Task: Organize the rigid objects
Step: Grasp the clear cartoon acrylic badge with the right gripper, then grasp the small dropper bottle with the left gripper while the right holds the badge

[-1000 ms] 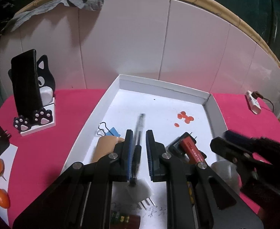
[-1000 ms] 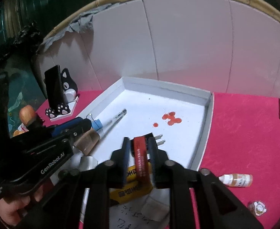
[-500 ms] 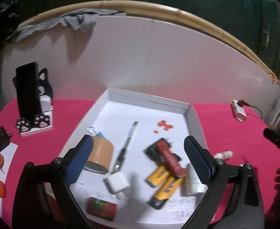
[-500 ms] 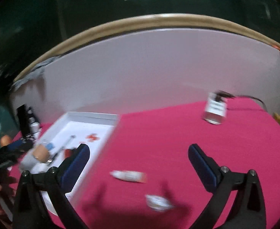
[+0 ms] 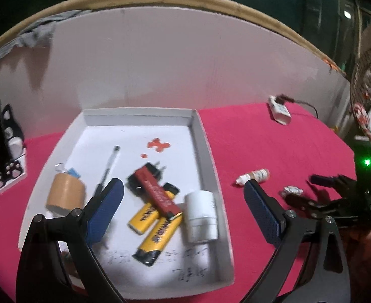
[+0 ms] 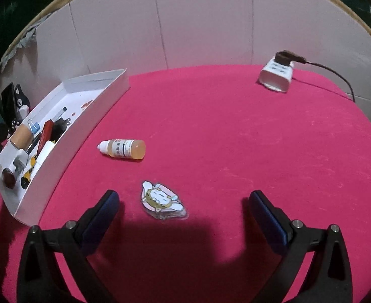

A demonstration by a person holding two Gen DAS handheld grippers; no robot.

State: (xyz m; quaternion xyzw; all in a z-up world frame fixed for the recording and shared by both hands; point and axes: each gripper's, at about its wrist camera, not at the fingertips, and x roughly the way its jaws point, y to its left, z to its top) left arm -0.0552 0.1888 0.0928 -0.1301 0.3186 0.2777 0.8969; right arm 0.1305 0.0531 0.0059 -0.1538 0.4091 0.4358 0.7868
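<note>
Jaws of both grippers stand released and empty: the left gripper (image 5: pixel 183 202), just opened, hovers over the tray's (image 5: pixel 203 136) right side, and the right gripper (image 6: pixel 184 202), closing slightly, frames a sticker (image 6: pixel 161 200) on the pink bench (image 6: pixel 236 131). Beyond it a bottle (image 6: pixel 123 149) lies just right of the tray, which holds lighters (image 5: pixel 157 227) and tape (image 5: pixel 65 194).
</note>
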